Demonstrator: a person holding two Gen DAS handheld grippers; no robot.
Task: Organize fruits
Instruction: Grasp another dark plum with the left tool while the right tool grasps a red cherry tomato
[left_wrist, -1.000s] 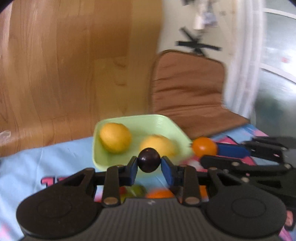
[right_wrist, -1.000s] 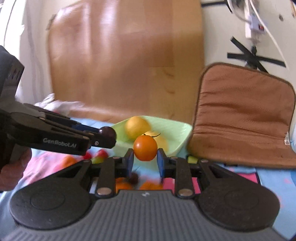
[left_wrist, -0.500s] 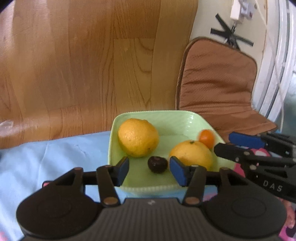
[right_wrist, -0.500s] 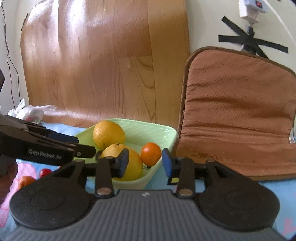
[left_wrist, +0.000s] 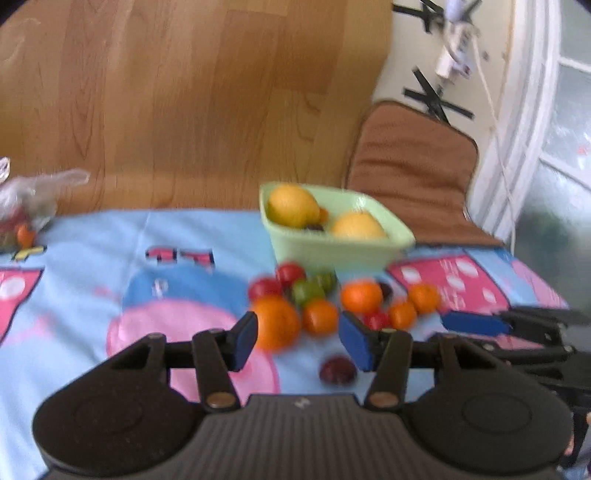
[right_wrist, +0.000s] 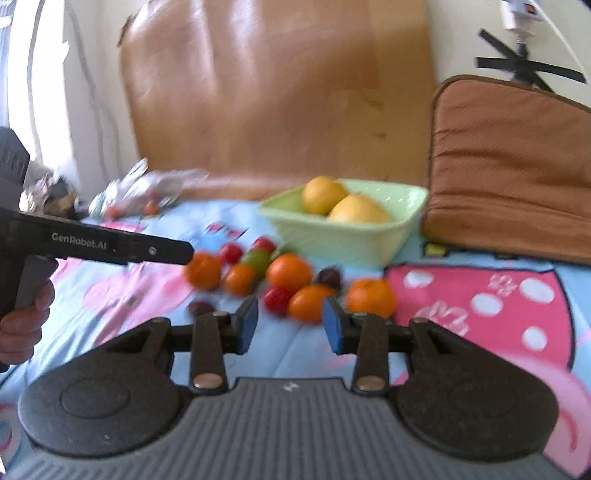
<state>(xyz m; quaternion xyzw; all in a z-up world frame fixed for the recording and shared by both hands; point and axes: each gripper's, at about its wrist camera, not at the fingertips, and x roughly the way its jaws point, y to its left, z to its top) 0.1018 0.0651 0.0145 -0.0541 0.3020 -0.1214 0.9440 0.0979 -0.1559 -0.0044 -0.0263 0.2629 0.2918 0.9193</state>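
A pale green bowl (left_wrist: 332, 254) (right_wrist: 332, 240) holds two yellow citrus fruits (left_wrist: 291, 210), a dark plum (left_wrist: 314, 228) and a small orange (left_wrist: 323, 214). In front of it a heap of loose fruit (left_wrist: 317, 295) (right_wrist: 266, 273) lies on the cartoon cloth: oranges, red ones, green ones. A lone dark plum (left_wrist: 337, 370) lies nearer. My left gripper (left_wrist: 297, 334) hovers open and empty just short of the heap. My right gripper (right_wrist: 290, 323) is empty too, its jaws closing slightly, and it shows at the right edge (left_wrist: 454, 332).
A brown cushion (left_wrist: 413, 173) (right_wrist: 509, 166) leans behind the bowl at the right. A wooden board (left_wrist: 184, 92) stands at the back. A clear plastic bag (left_wrist: 26, 206) with some fruit lies far left. A hand (right_wrist: 22, 325) holds the left gripper's handle.
The left gripper let the dark plum drop into the bowl, the right gripper its small orange. Both then pulled back from the bowl to the near side of the heap.
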